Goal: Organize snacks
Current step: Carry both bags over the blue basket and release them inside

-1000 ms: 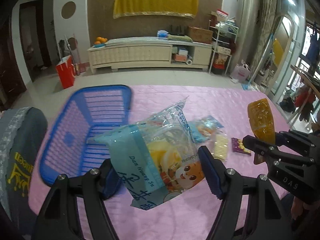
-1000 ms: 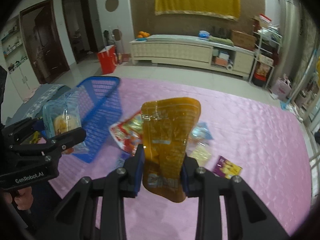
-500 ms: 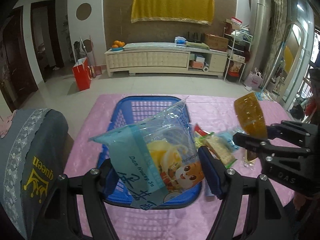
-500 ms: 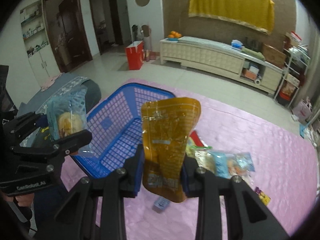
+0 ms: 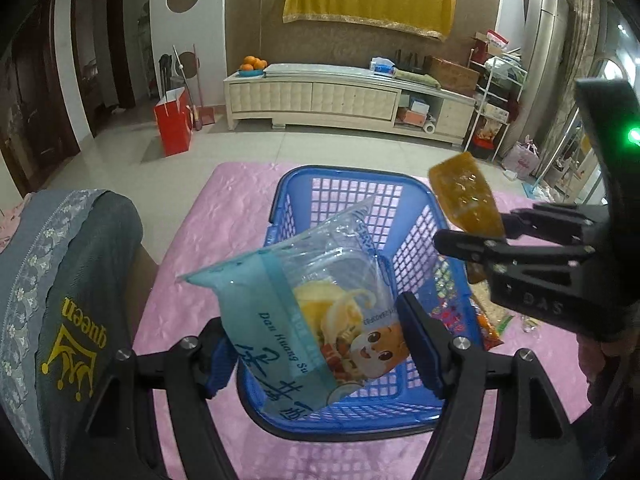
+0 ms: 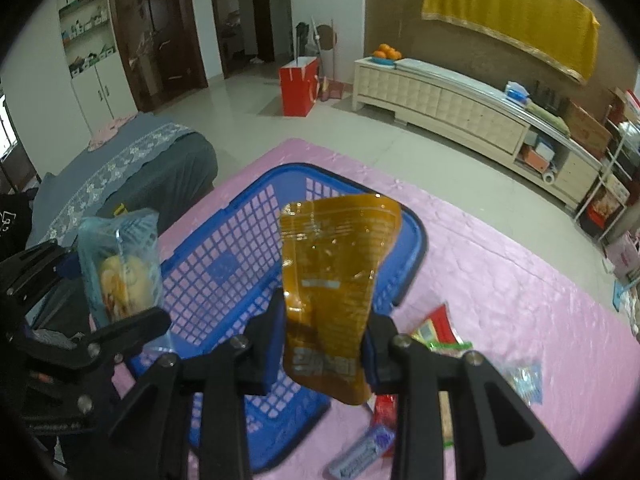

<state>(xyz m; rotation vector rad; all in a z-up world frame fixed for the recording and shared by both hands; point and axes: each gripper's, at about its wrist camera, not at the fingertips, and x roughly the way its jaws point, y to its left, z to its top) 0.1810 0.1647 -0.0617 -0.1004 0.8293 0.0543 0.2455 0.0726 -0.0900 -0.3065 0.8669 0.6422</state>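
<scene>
Both grippers now over blue slatted plastic basket: left gripper clamped on clear-and-blue pastry bag; right gripper clamped on amber translucent pouch, above pink cloth.

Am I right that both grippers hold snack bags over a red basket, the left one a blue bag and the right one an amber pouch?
Nearly: the basket is blue, not red, as the left wrist view shows. The rest stands.

Blue basket's near floor hidden behind the pale blue snack bag, loose snack packets half covered by right gripper's arms, their labels too blurred to read
</scene>
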